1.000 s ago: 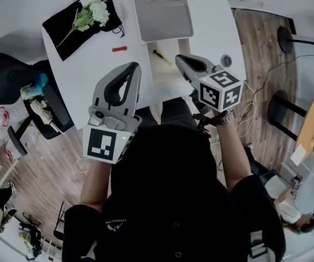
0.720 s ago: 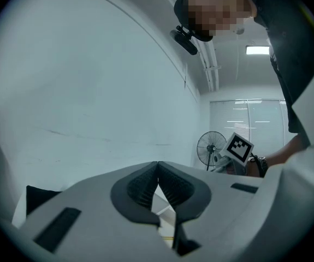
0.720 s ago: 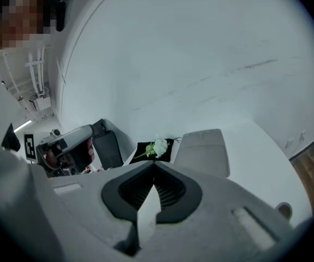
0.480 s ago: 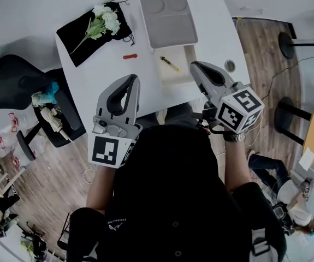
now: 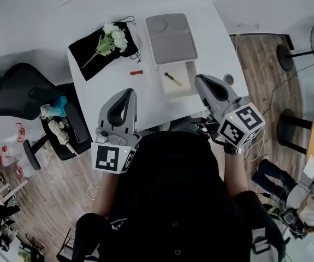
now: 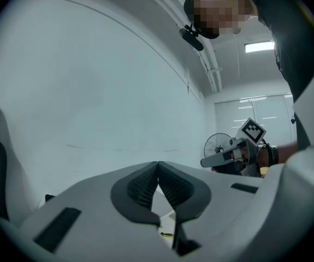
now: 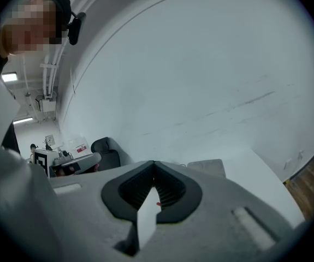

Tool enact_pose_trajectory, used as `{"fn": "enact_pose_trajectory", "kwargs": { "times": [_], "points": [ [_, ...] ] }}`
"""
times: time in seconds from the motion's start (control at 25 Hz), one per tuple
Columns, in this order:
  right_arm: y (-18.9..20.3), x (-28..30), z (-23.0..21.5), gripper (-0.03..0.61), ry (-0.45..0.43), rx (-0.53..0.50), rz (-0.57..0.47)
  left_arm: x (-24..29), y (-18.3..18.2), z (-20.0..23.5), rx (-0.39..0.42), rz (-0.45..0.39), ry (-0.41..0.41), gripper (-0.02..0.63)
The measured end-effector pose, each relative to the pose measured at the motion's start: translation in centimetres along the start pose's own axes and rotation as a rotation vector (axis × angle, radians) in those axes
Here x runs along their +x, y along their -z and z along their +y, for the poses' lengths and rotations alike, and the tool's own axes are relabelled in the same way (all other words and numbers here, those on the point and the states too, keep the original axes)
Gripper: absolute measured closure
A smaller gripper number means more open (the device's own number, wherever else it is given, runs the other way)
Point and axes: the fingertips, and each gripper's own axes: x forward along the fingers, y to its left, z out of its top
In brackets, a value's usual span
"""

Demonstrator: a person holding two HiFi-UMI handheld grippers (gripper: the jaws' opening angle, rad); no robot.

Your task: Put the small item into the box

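table [image 5: 152, 100], red item [image 5: 136, 72] beyond left hand-held gripper [image 5: 129, 91]

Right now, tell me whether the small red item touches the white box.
Apart. The head view shows bare table between the red item and the box.

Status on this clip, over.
Left claw, right claw: shut, empty, near the body. Yellow item in the open box; red item on table beside it. Nothing blocks the box.

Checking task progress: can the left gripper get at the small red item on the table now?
Probably yes. The small red item lies on the bare table just ahead of the left gripper, with nothing between them. The gripper is shut, so it must open first.
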Motion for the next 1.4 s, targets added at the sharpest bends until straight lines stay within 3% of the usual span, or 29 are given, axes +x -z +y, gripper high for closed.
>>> {"fn": "enact_pose_trajectory", "kwargs": {
  "times": [0.56,0.92,1.4],
  "points": [
    [-7.7,-1.8,4.0,0.574,-0.036,-0.127,-0.161,-1.4,-7.4,2.3,0.082,-0.129,-0.051,0.609],
    [-9.3,-1.9,5.4,0.574,-0.044,-0.163,-0.200,-2.5,-6.9,3.4,0.082,-0.118,-0.071,0.609],
    [-8.2,-1.5,5.1,0.574,-0.014,-0.147,-0.178,-2.1,-5.8,3.7,0.055,-0.099,-0.057,0.609]
  ]
}}
